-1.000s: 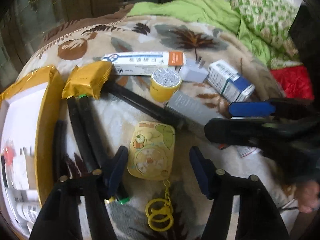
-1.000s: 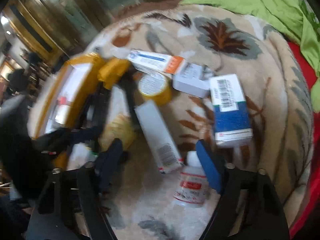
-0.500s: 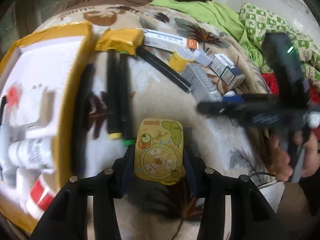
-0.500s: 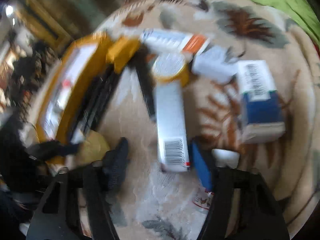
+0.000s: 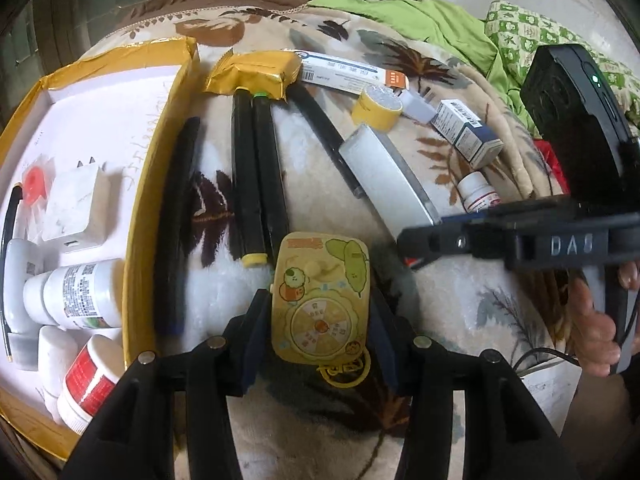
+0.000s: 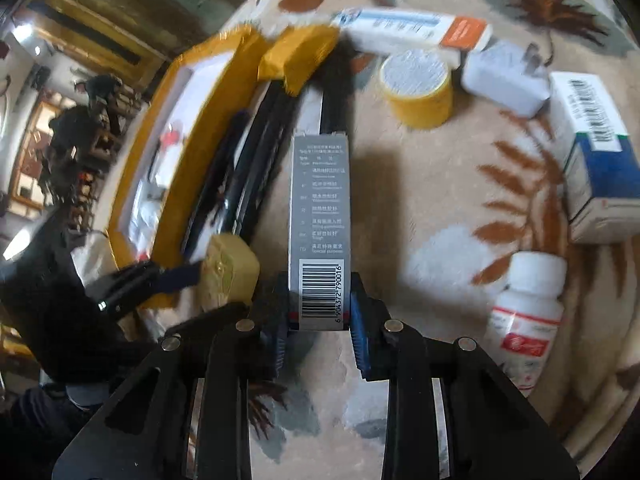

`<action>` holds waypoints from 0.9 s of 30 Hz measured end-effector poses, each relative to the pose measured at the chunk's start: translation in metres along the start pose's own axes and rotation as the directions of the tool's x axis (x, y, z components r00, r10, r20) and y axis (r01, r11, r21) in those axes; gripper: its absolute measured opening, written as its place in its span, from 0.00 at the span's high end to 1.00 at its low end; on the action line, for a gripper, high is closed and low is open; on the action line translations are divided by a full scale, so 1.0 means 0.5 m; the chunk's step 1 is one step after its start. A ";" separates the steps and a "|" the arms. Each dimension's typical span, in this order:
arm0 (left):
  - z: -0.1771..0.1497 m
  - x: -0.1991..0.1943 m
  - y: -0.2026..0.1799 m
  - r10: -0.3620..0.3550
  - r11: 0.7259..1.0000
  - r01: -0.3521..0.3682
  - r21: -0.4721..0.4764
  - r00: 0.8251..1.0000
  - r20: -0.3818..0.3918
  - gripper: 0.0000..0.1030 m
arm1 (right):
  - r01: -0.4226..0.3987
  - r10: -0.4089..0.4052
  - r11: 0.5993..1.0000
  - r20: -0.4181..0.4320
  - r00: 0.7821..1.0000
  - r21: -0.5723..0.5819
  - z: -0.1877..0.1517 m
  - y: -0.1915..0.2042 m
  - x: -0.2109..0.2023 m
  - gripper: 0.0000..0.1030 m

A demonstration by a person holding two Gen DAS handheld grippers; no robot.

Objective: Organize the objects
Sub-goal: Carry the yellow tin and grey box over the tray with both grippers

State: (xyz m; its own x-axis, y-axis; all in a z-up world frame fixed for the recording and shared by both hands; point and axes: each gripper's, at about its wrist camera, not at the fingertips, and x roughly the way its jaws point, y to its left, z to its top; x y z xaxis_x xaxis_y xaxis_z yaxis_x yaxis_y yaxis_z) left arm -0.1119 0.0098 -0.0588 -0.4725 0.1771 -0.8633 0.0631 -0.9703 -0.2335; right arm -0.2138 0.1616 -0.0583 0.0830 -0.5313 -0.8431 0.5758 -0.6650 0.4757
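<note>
While the gold box (image 5: pixel 160 128) at nine o'clock already holds bottles and a white plug, lots of things are not put away yet. The left gripper (image 5: pixel 320 320) at six o'clock pinches the yellow toy card (image 5: pixel 320 300), just right of the box. At three o'clock, the right gripper (image 6: pixel 320 312) squeezes the long grey box (image 6: pixel 320 216), with the small white bottle (image 6: pixel 528 304) beside it on the blanket (image 5: pixel 460 320).
</note>
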 end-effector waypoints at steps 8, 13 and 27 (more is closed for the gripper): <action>-0.012 -0.043 -0.004 -0.020 0.999 0.021 -0.035 1.000 0.013 0.53 | -0.040 0.040 0.999 -0.024 0.999 -0.003 -0.004 0.025 0.002 0.74; -0.027 -0.114 0.031 -0.075 0.987 0.084 -0.134 0.994 0.078 0.53 | -0.159 0.158 0.987 0.021 0.987 0.012 -0.005 0.033 -0.004 0.74; -0.006 -0.237 0.247 -0.010 0.962 0.070 -0.264 0.976 0.219 0.53 | -0.253 0.245 0.967 0.151 0.958 0.033 0.024 0.183 0.003 0.74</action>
State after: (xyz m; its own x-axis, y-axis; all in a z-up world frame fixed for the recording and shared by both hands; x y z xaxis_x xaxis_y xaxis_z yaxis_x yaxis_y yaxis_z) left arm -0.0455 -0.1308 0.0132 -0.6542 0.1468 -0.7419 0.2600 -0.8775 -0.4029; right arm -0.1706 0.0937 -0.0131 0.0980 -0.7511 -0.6529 0.5088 -0.5261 0.6815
